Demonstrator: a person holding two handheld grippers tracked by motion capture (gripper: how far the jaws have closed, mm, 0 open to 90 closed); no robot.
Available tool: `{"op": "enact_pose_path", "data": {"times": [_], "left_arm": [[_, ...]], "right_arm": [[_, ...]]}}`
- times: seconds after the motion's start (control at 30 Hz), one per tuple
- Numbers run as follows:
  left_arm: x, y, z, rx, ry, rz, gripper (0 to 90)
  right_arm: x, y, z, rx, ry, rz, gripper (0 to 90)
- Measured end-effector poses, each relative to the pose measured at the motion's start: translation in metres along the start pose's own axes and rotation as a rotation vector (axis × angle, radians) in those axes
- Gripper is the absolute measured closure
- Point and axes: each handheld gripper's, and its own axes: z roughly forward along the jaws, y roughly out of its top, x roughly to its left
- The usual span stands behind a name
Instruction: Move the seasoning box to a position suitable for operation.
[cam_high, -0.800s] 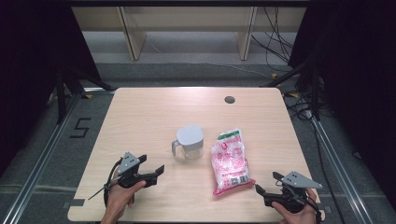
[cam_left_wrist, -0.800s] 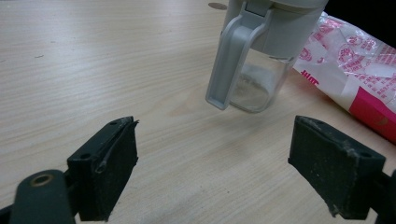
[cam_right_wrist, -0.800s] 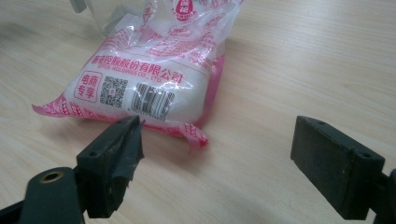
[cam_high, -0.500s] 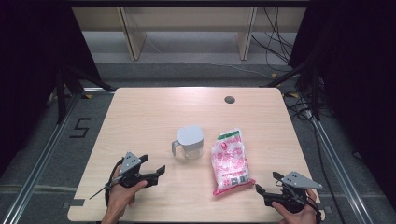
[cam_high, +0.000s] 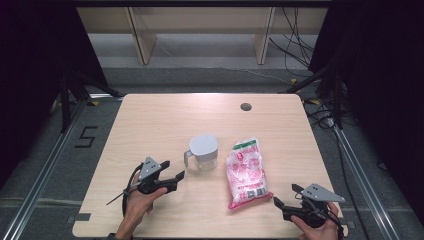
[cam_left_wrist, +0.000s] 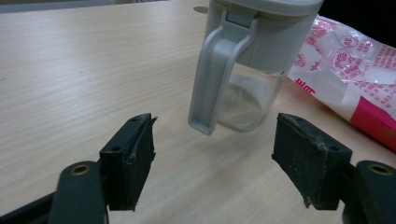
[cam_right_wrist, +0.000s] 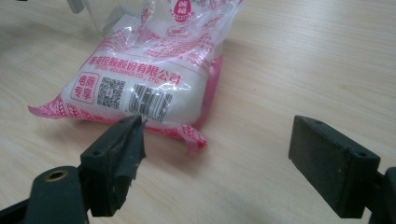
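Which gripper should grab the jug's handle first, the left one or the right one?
Probably the left. The left gripper is open and aimed at the jug, whose handle faces it. The right gripper sits beyond the bag, which lies between it and the jug.

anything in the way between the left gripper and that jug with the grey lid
Nothing visible. The left gripper sits open on the table, its jaws aimed at the jug, with bare wood between them. The pink bag lies off to the jug's far side.

A lab: bare table (cam_high: 150, 125) inside black curtains (cam_high: 30, 60), floor cables (cam_high: 295, 30).
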Motion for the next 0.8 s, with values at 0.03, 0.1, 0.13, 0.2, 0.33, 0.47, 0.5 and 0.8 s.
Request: {"op": "enact_pose_path", "data": {"times": [0.03,0.1,0.13,0.2,0.33,0.47,0.5,0.8], "left_arm": [[0.000,0.002,0.005,-0.019,-0.005,0.006,33.3],[-0.002,0.006,0.011,-0.004,0.006,0.015,33.4],[-0.003,0.007,0.015,0.000,0.014,0.014,33.7],[-0.002,0.011,0.021,0.002,0.044,0.014,39.3],[0.000,0.013,0.031,-0.011,0.045,0.017,50.9],[-0.001,0.012,0.044,-0.010,0.041,0.022,59.7],[-0.002,0.013,0.046,-0.014,0.046,0.039,61.4],[0.006,0.018,0.057,-0.045,0.131,0.105,69.6]], "right_arm": [[0.000,0.000,0.000,-0.004,0.018,0.000,19.1],[-0.001,0.000,-0.001,-0.007,0.008,-0.014,19.3],[-0.001,0.000,-0.001,-0.006,0.009,-0.016,19.5],[-0.001,0.000,-0.001,-0.004,0.009,-0.015,19.5],[-0.001,0.000,-0.001,-0.002,0.018,0.004,19.6],[-0.001,0.000,0.001,0.001,0.023,-0.002,19.8],[-0.001,0.000,0.001,0.002,0.023,-0.007,19.9],[0.002,-0.001,0.001,0.012,0.027,0.021,20.2]]}}
